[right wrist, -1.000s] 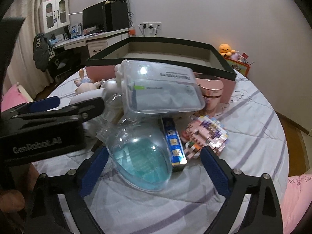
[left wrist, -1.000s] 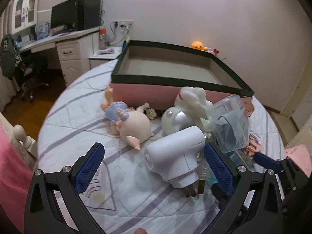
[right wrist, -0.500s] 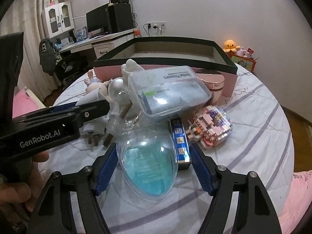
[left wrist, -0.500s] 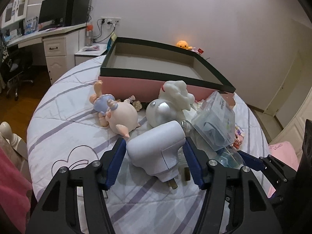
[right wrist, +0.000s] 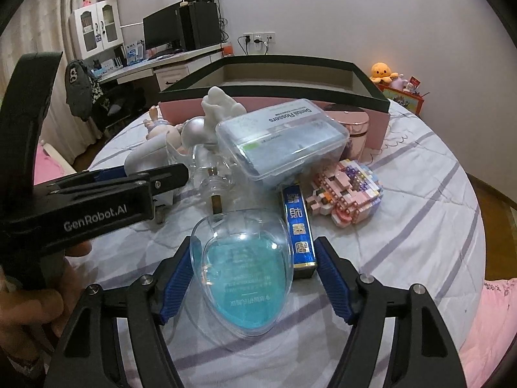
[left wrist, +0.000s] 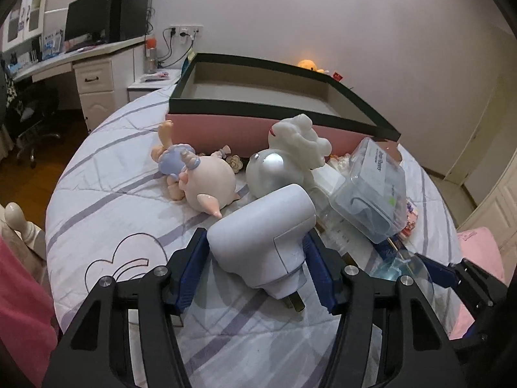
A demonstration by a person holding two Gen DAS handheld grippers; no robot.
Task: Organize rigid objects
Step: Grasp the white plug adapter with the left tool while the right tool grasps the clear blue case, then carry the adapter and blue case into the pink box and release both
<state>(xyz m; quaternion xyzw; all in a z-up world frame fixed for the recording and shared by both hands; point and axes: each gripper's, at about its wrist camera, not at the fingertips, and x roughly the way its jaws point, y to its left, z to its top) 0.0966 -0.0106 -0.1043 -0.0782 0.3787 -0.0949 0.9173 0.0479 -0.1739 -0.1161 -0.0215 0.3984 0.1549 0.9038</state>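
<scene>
Pretty crowded pile on the striped bedspread (left wrist: pixel 106 194). In the left wrist view, a pink doll with a blue hat (left wrist: pixel 200 177) lies left of center, and a silver-and-white figurine (left wrist: pixel 284 161) sits just right of it, touching the top of the white plug adapter (left wrist: pixel 265 245). A clear dental flosser box (left wrist: pixel 371 194) is propped at the right, tilted over the other stuff. Behind everything, the big pink box with a dark rim (left wrist: pixel 226 126) fills the upper middle of the frame, open side up.

In the right wrist view, a blue tin with gold characters (right wrist: pixel 299 236) lies just right of the clear heart-shaped bottle (right wrist: pixel 242 274), inside the jaw span, so it's kind of in the way. A pink block model (right wrist: pixel 345 190) sits further right, and a rose-gold jar (right wrist: pixel 352 129) stands against the box wall.

Compared to a second ago, both grippers have narrowed a lot. The left gripper (left wrist: pixel 255 271) has gone from wide open to clamped on the adapter, blue pads pressed on both flanks. The right gripper (right wrist: pixel 252 278) has closed in around the bottle; the left pad looks to be touching it, but the right pad sits beside the tin, so I can't tell if it's actually gripping.

The adapter is chunky and white, metal prongs pointing toward the camera. The bottle is transparent with turquoise liquid, lying flat at bottom center.
</scene>
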